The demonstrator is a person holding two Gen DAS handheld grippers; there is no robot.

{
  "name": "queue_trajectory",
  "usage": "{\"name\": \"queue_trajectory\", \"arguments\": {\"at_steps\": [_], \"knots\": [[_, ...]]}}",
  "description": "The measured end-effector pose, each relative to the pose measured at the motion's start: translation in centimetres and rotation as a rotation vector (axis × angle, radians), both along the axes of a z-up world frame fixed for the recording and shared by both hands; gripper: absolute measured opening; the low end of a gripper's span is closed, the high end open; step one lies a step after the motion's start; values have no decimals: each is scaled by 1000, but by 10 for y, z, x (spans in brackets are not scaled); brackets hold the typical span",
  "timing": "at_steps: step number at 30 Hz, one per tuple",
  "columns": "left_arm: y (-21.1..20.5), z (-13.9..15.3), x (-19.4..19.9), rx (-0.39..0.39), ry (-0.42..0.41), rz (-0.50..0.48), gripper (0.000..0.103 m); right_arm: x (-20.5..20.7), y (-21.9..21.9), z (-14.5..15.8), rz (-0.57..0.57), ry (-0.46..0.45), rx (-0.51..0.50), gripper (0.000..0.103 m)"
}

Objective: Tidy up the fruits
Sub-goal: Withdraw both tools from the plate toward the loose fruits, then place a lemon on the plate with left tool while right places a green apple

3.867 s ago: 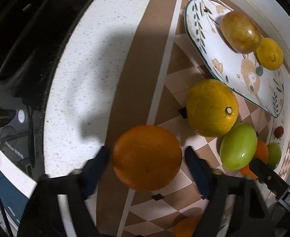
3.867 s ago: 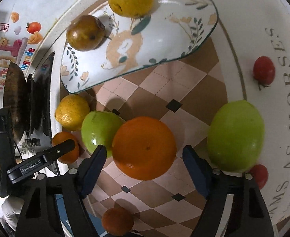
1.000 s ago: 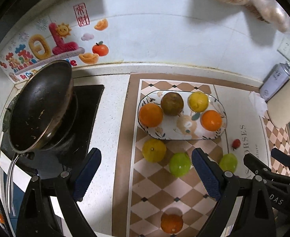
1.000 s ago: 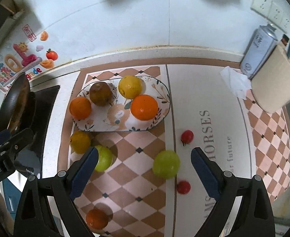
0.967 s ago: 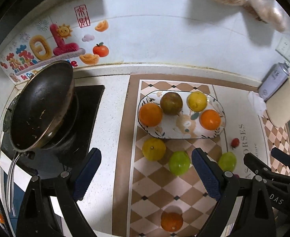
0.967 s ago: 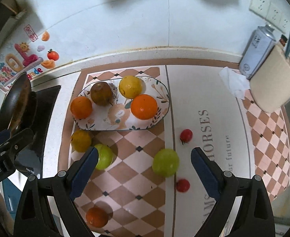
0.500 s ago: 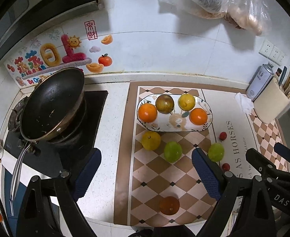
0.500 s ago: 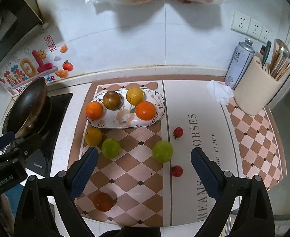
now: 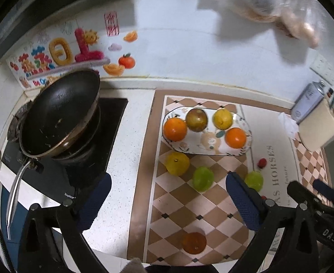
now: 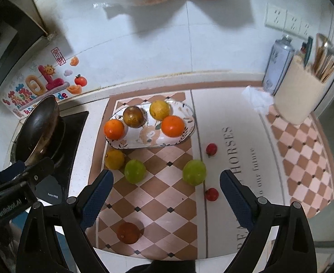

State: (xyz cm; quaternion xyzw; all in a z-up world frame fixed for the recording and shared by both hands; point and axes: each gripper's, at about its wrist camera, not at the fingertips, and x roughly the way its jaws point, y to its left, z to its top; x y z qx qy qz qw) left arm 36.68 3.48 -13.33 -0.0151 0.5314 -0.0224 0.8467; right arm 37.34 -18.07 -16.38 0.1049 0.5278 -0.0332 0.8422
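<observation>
Plate point(image 10: 185, 134) holds four fruits: two oranges, a brown one, a yellow one. Loose on the mat: yellow citrus point(image 10: 114, 158), two green fruits point(image 10: 134, 171) point(image 10: 193, 172), two small red ones, and a dark orange point(image 10: 128, 232) near the front edge of the surface. I hold both grippers high and back — left gripper point(image 9: 168, 201) and right gripper point(image 10: 166, 196) each with fingers spread wide, nothing in them. The green pair lies ahead and below, framed between the right fingers; the yellow citrus sits further toward the left. My judgement: right takes a green fruit next — straight descent, round, no axis to align.
</observation>
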Motion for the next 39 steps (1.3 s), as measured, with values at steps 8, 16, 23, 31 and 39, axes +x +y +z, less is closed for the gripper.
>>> {"name": "queue_trajectory", "arguments": {"at_steps": [8,16,23,31,39], "knots": [[23,-71,52,35,189,97,103,63,-12,-105,17,199,201,97],[29,-131,81,42,357,146,103,116,36,-203,129,351,269,96],[12,-167,97,22,446,108,103,127,60,-238,207,398,304,58],[-38,-202,113,41,476,-66,97,113,23,-231,171,399,209,58],[-62,-218,108,94,450,-131,57,117,20,-232,179,408,186,58]]}}
